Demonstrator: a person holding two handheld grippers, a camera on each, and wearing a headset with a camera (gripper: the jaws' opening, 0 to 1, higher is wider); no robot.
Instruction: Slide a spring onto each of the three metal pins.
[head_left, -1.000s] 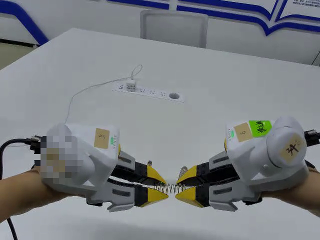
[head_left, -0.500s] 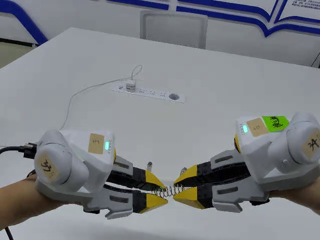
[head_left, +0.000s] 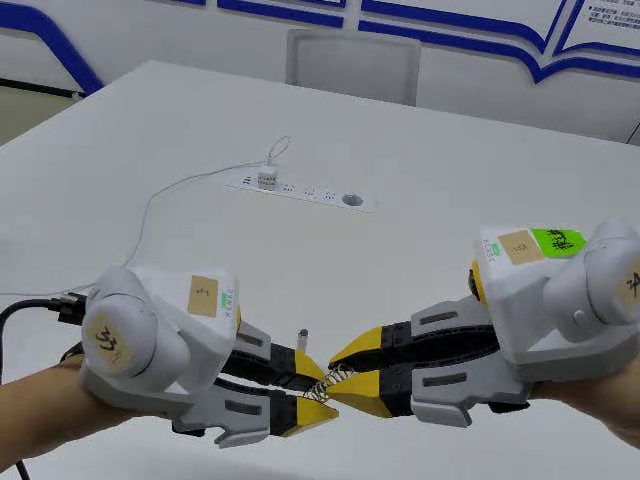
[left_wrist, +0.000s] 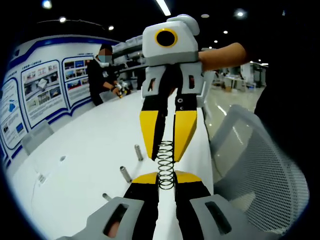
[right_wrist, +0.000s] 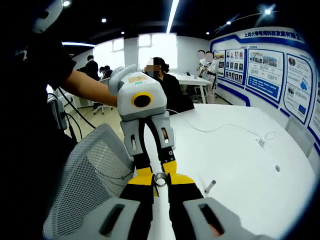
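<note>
A thin steel spring is stretched between my two grippers just above the white table. My left gripper is shut on one end and my right gripper on the other, their yellow tips almost touching. In the left gripper view the spring runs from my own tips up into the right gripper's fingers. Three short metal pins stand bare on the table to the left of it. One pin shows just behind the tips.
A white power strip with a thin cable lies mid-table. A grey chair stands at the far edge. A mesh chair sits beside the near edge, and several people stand in the background.
The grippers have closed in on each other. The spring between them is now shorter and tilted, and the right gripper's tips have moved left over the left gripper's.
</note>
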